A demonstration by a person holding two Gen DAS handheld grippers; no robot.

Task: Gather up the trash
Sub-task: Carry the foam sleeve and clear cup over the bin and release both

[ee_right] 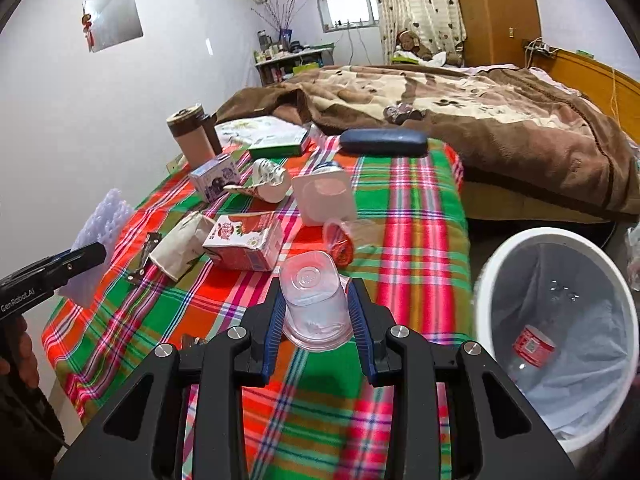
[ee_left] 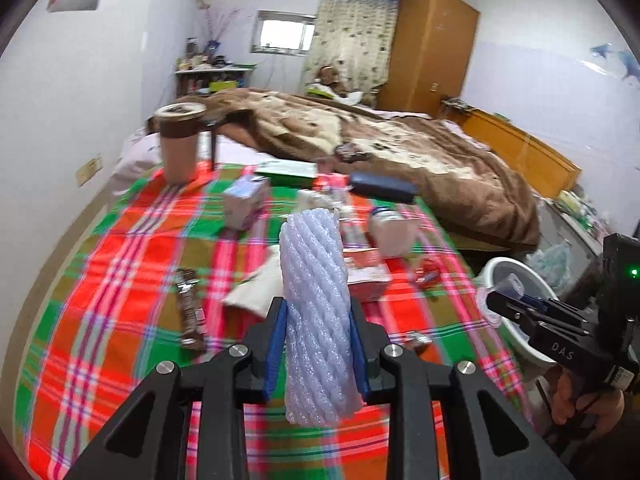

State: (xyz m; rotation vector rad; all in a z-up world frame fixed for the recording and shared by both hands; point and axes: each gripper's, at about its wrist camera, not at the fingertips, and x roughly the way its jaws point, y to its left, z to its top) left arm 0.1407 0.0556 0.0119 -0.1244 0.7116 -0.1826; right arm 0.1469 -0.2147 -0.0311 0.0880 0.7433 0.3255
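Left gripper (ee_left: 318, 332) grips foam sleeve (ee_left: 312, 276); right gripper (ee_right: 316, 312), "DAS", grips cup (ee_right: 314, 300).

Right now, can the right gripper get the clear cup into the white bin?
Probably yes. The right gripper holds the clear cup, and the white bin stands open just beside it, nothing between.

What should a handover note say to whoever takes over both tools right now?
Left tool: shut on the foam sleeve, lifted over the plaid cloth.
Right tool: shut on a clear cup, near the bin.
Done: a bottle lies in the bin.
Left: drop the sleeve and cup in the bin, then collect the strawberry carton, purple carton, wrapper and other litter on the cloth. The mug and glasses case are probably not trash.
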